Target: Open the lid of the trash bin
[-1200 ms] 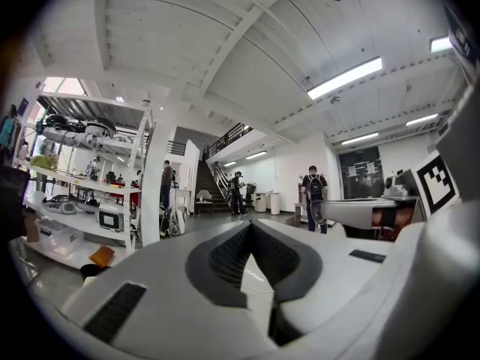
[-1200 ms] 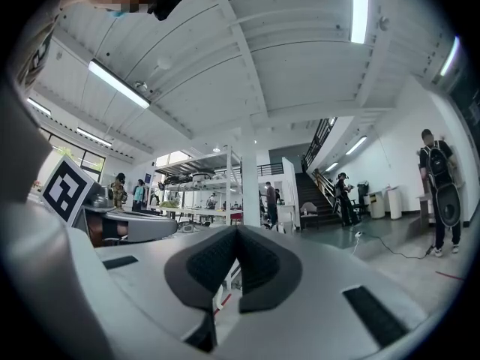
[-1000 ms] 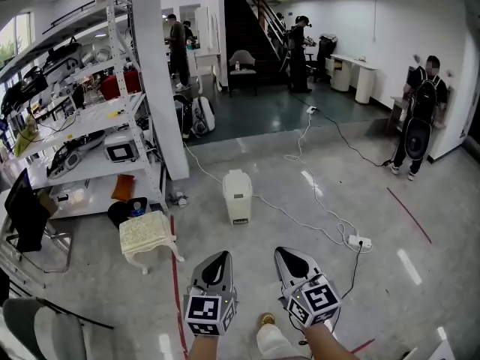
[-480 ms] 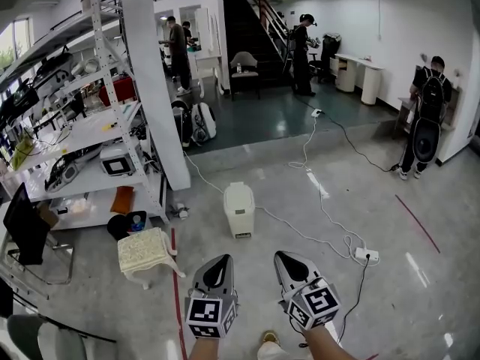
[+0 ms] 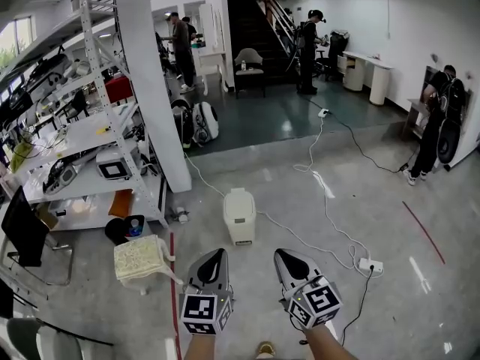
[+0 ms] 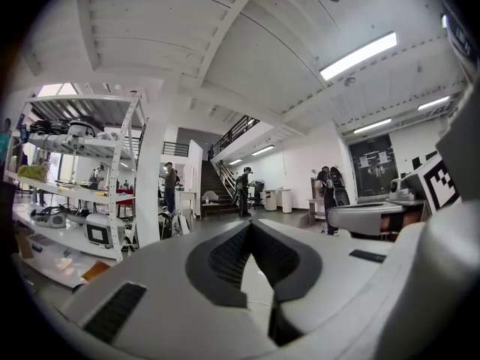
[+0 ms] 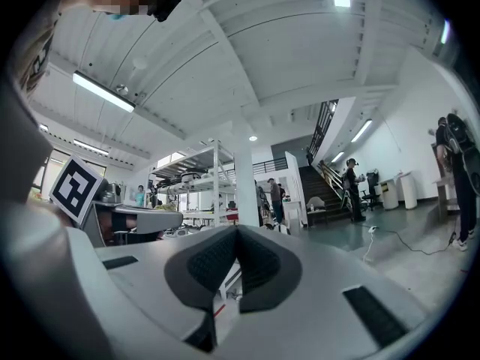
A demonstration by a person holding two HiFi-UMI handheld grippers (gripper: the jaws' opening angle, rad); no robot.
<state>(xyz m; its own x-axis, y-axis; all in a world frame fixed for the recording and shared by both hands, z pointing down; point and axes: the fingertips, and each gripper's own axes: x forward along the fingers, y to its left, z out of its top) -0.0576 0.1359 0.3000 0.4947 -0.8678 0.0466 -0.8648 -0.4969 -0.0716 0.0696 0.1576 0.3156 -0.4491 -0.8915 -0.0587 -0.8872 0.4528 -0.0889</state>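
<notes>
A small white trash bin (image 5: 238, 214) stands on the floor ahead of me with its lid down, seen in the head view. Both grippers hang low in that view, short of the bin and apart from it. My left gripper (image 5: 217, 254) points at the bin's near left side, with its jaws closed tip to tip and holding nothing (image 6: 251, 224). My right gripper (image 5: 283, 254) sits to the bin's near right, also shut and empty (image 7: 237, 229). Neither gripper view shows the bin; both look level across the room toward the stairs.
A white pillar (image 5: 150, 81) and a metal shelving rack (image 5: 82, 137) stand to the left. A cream stool (image 5: 139, 256) sits beside a red floor line (image 5: 172, 276). A white cable runs to a power strip (image 5: 370, 265) at the right. People stand far back.
The head view has moved forward: the bin, stool and power strip sit nearer and lower in the picture. Both grippers stay shut in the same place in the view.
</notes>
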